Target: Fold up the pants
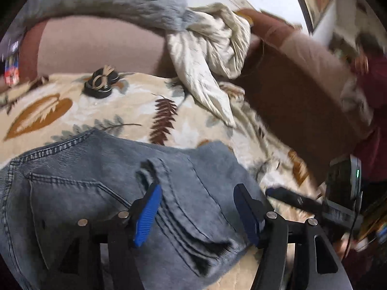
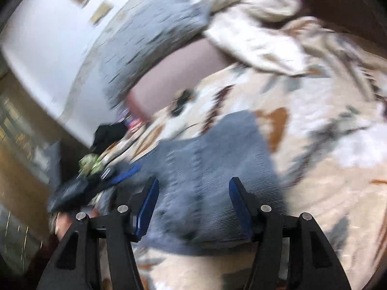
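Blue-grey denim pants (image 1: 84, 188) lie bunched in a folded heap on a leaf-patterned bedspread (image 1: 96, 111), back pocket and belt loop facing up. My left gripper (image 1: 196, 193) is open just above the waistband, and its blue pads (image 1: 147, 212) stand apart from the cloth on both sides. In the blurred right wrist view the pants (image 2: 205, 169) fill the lower middle. My right gripper (image 2: 193, 183) hangs open over them with nothing pinched. Each gripper shows at the edge of the other's view: the right one (image 1: 302, 200), the left one (image 2: 101, 181).
A crumpled cream cloth (image 1: 212, 48) and a grey blanket (image 1: 108, 0) lie at the far side against a brown backrest (image 1: 96, 46). A black round object (image 1: 100, 84) sits on the bedspread. A brown cushion (image 1: 290, 91) and a maroon sleeve (image 1: 372, 77) are at the right.
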Demonstrator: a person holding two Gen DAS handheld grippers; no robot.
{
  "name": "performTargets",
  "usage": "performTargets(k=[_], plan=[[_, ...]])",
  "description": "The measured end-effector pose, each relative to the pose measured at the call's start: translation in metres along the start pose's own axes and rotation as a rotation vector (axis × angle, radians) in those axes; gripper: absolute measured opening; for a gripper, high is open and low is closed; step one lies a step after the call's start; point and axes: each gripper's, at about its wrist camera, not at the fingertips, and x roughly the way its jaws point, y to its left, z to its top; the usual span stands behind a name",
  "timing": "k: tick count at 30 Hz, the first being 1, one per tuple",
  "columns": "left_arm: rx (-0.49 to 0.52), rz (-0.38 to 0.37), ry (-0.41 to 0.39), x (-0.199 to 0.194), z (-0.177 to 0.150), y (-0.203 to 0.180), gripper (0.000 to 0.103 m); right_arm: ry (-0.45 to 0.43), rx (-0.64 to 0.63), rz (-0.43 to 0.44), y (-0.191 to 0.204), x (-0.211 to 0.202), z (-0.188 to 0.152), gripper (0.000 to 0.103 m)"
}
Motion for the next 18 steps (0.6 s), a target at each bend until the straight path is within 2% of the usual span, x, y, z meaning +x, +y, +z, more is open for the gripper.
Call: performTargets(k=[5, 7, 8, 12, 14, 18], plan=[[0.169, 0.226, 0.126, 0.024, -0.028, -0.034, 0.066, 0.026, 0.044, -0.033, -0.012, 0.012, 0.003, 0.061], [0.188, 0.304, 0.183, 0.031, -0.039, -0.034, 0.066, 0.042, 0.054, -0.043, -0.014, 0.015, 0.001, 0.061], [0.18, 0.32, 0.196, 0.031, -0.045, -0.031, 0.066, 0.051, 0.062, -0.047, -0.014, 0.014, 0.001, 0.061], [0.113, 0.299, 0.22, 0.026, -0.062, -0.019, 0.068, 0.107, 0.076, -0.065, -0.017, 0.023, -0.003, 0.063], [0.108, 0.297, 0.193, 0.02, -0.066, -0.022, 0.068, 0.134, 0.056, -0.097, -0.015, 0.028, -0.008, 0.063], [0.079, 0.28, 0.122, -0.005, -0.075, -0.023, 0.068, 0.132, -0.012, -0.145, -0.003, 0.032, -0.011, 0.068]])
